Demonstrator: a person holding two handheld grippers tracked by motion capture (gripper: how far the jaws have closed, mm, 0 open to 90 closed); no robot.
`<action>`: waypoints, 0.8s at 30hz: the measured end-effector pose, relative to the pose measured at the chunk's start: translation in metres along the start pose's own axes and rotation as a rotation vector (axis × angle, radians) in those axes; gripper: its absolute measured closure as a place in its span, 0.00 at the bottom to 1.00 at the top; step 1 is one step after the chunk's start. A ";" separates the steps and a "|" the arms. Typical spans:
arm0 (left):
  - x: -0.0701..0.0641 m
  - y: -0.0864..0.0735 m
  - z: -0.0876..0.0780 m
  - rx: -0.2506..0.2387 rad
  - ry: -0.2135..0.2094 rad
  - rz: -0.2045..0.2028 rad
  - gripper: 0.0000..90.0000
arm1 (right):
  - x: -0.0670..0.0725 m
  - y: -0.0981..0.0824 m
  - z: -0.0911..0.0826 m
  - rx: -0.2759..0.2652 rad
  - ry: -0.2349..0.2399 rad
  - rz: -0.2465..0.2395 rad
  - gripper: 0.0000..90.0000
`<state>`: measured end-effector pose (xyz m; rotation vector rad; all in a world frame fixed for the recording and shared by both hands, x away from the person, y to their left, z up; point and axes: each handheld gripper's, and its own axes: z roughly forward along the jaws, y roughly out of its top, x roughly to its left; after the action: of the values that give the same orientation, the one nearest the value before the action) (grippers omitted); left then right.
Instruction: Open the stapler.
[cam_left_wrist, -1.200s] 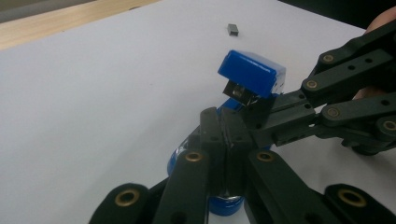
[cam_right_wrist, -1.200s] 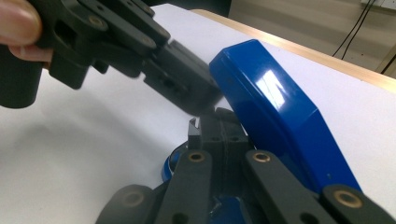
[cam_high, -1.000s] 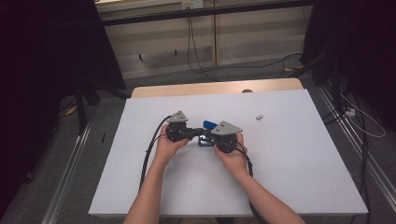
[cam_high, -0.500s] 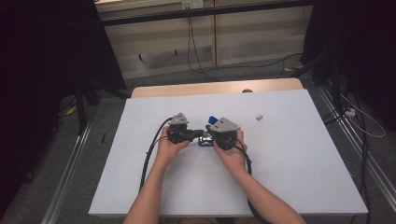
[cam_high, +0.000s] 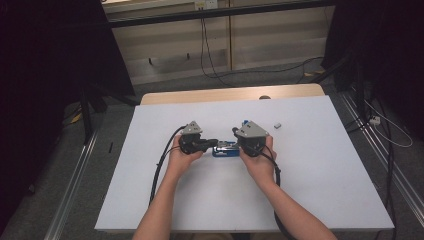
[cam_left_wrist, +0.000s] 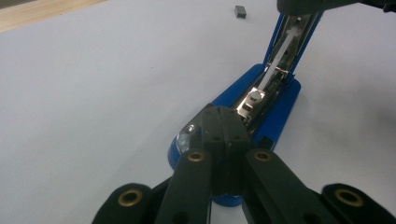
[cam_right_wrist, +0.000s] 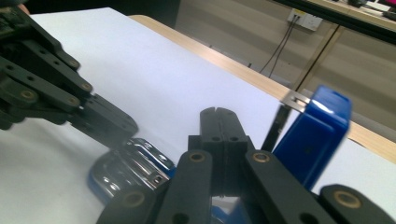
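Note:
A blue stapler (cam_high: 225, 150) lies on the white table (cam_high: 310, 180) between both hands. Its blue lid (cam_right_wrist: 313, 135) is swung up, and the chrome magazine (cam_left_wrist: 261, 95) is bared. My left gripper (cam_left_wrist: 218, 112) is shut, and its tips rest on the low end of the stapler base (cam_left_wrist: 285, 107). In the high view the left gripper (cam_high: 214, 142) points right at the stapler. My right gripper (cam_right_wrist: 218, 114) is shut with nothing between its jaws, and the raised lid stands against its right side. From above, the right gripper (cam_high: 235, 133) sits over the stapler's right end.
A small grey block of staples (cam_high: 278, 125) lies on the table behind and to the right of the hands, also seen as a dark block (cam_left_wrist: 240, 10) in the left gripper view. A wooden strip (cam_high: 225, 94) edges the table's far side. Cables (cam_high: 162, 160) trail toward the person.
The right gripper has risen and shifted right, and the stapler's blue lid has swung further up with it. The left gripper has stayed put.

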<state>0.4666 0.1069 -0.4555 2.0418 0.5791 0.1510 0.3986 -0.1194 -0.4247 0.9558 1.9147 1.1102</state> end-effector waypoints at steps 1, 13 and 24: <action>0.000 0.000 0.000 0.000 0.000 0.000 1.00 | -0.002 -0.001 -0.001 0.002 -0.006 0.006 1.00; 0.000 -0.001 0.000 -0.004 -0.007 -0.002 1.00 | -0.036 -0.019 -0.014 0.044 -0.062 0.042 1.00; 0.001 -0.001 0.000 -0.005 -0.008 -0.011 1.00 | -0.046 -0.044 -0.008 0.110 -0.054 0.079 1.00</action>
<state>0.4669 0.1079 -0.4561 2.0329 0.5840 0.1372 0.4032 -0.1776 -0.4519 1.1193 1.9252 1.0209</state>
